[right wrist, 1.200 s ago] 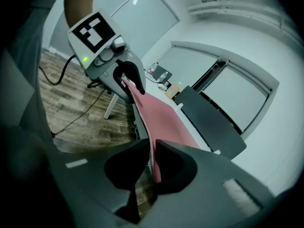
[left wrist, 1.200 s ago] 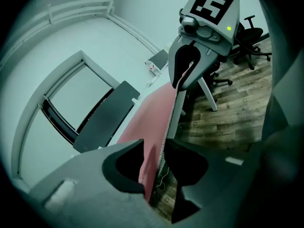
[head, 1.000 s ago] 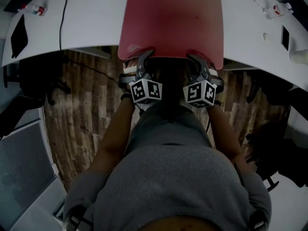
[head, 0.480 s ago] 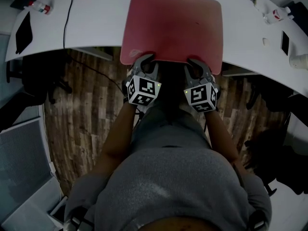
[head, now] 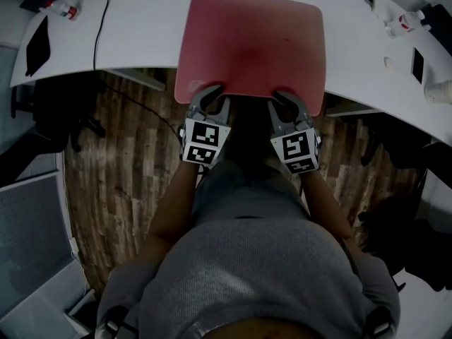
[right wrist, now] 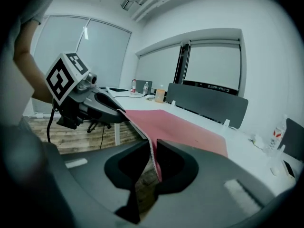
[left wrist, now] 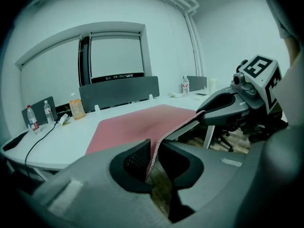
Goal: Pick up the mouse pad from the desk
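Clamping the near edge of the red mouse pad (head: 251, 44), the left gripper (head: 211, 96) has its jaws closed on the pad's lower-left corner. The right gripper (head: 285, 99) has its jaws closed on the lower-right corner. Each gripper view shows the thin edge pinched between that gripper's jaws.

The gripped edge overhangs the near rim of the white desk (head: 141, 37) at frame centre, raised clear of it. The far part of the pad lies flat on the desk. Bare desk flanks the pad on both sides.

A black cable (head: 99, 27) and a bottle (head: 62, 9) sit at upper left, and small items (head: 399, 16) at upper right, all well apart from the pad. Wood floor (head: 134, 154) lies open below the overhang.
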`<state>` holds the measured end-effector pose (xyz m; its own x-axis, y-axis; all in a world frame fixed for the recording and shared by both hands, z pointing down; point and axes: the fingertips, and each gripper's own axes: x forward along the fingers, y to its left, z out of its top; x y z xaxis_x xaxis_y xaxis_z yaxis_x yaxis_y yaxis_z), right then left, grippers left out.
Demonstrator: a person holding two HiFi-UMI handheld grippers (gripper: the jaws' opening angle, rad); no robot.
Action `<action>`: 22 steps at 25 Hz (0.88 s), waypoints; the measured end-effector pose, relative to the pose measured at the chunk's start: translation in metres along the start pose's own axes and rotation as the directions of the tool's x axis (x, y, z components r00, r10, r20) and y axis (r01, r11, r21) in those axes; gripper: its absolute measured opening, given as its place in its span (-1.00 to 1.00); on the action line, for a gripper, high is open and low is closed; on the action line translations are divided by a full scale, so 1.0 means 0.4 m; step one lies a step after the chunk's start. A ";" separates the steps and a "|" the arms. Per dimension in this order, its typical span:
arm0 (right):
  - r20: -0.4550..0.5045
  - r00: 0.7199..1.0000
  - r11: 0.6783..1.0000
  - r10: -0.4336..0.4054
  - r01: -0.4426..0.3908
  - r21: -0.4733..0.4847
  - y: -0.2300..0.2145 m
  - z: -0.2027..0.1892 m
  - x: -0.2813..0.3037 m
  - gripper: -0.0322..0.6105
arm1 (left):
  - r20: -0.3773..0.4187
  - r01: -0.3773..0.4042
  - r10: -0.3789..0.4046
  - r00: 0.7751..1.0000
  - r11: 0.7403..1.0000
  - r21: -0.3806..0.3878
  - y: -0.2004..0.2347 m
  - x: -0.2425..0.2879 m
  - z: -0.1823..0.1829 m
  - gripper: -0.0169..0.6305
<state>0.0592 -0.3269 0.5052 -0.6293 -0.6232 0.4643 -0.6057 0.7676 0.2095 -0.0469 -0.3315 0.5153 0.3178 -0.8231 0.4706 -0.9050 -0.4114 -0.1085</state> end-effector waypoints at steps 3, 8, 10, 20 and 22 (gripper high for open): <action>0.025 1.000 1.000 0.010 -0.010 0.009 0.008 0.024 -0.011 -0.77 | 0.022 0.010 -0.009 1.000 0.999 -0.047 0.000 -0.020 0.012 -0.80; 0.036 0.999 0.999 0.003 -0.004 0.032 0.026 0.043 -0.035 -0.77 | 0.049 0.031 -0.027 0.998 0.995 -0.093 -0.002 -0.054 0.020 -0.80; 0.039 0.999 0.999 -0.005 0.003 0.049 0.037 0.047 -0.050 -0.77 | 0.047 0.047 -0.042 0.998 0.993 -0.111 -0.012 -0.072 0.016 -0.79; 0.037 0.998 0.994 -0.048 0.044 0.099 0.147 0.059 -0.114 -0.77 | 0.062 0.113 -0.106 0.992 0.984 -0.135 -0.033 -0.185 -0.019 -0.79; 0.041 0.997 0.993 -0.059 0.055 0.103 0.167 0.065 -0.126 -0.77 | 0.076 0.122 -0.112 0.991 0.983 -0.137 -0.034 -0.207 -0.025 -0.79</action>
<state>0.0377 -0.2481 0.4735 -0.6116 -0.6734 0.4154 -0.6862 0.7128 0.1451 -0.0638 -0.2538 0.4865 0.4378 -0.7992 0.4119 -0.8897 -0.4511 0.0704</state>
